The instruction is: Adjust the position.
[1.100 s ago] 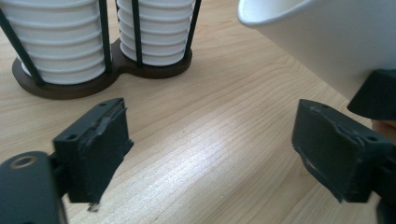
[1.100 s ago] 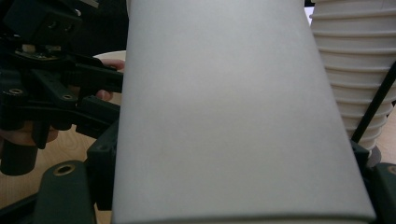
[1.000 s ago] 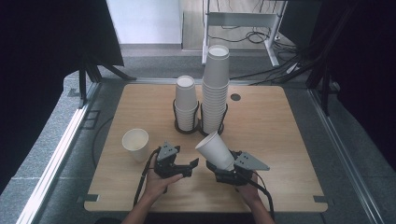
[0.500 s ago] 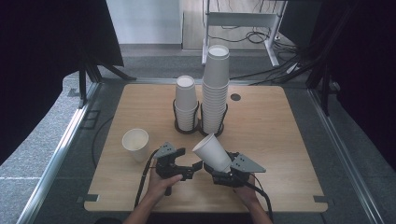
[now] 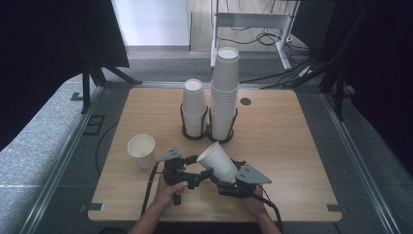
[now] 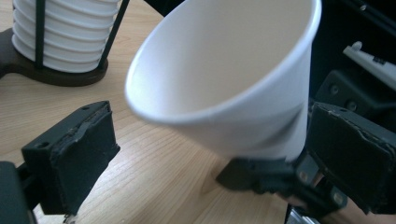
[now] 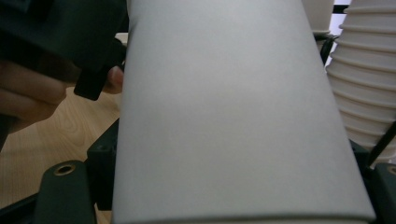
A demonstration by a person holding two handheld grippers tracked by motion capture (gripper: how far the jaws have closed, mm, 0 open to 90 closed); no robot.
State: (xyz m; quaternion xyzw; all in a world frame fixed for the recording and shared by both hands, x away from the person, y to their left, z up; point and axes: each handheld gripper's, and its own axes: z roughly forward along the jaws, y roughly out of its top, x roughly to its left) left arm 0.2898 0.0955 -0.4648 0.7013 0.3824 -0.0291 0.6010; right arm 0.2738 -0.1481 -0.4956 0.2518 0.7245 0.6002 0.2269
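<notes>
A white paper cup (image 5: pixel 217 161) is held tilted above the table's front, its mouth facing up and left, with my right gripper (image 5: pixel 226 179) shut on its lower wall. In the right gripper view the cup's side (image 7: pixel 233 116) rises between the two jaws. My left gripper (image 5: pixel 198 166) is open, and its jaws stand either side of the cup's rim. In the left gripper view the cup's open mouth (image 6: pixel 224 60) faces the camera; the left jaw is well clear of it and the right jaw is close to its wall.
A single white cup (image 5: pixel 141 150) stands upright at the front left of the wooden table (image 5: pixel 292 146). Behind the grippers a short cup stack (image 5: pixel 194 107) and a tall cup stack (image 5: pixel 225 92) sit in black wire holders. A dark round hole (image 5: pixel 245 102) lies at the back right.
My right gripper has carried the tilted cup a little to the left, toward my left gripper, whose open jaws now flank its rim.
</notes>
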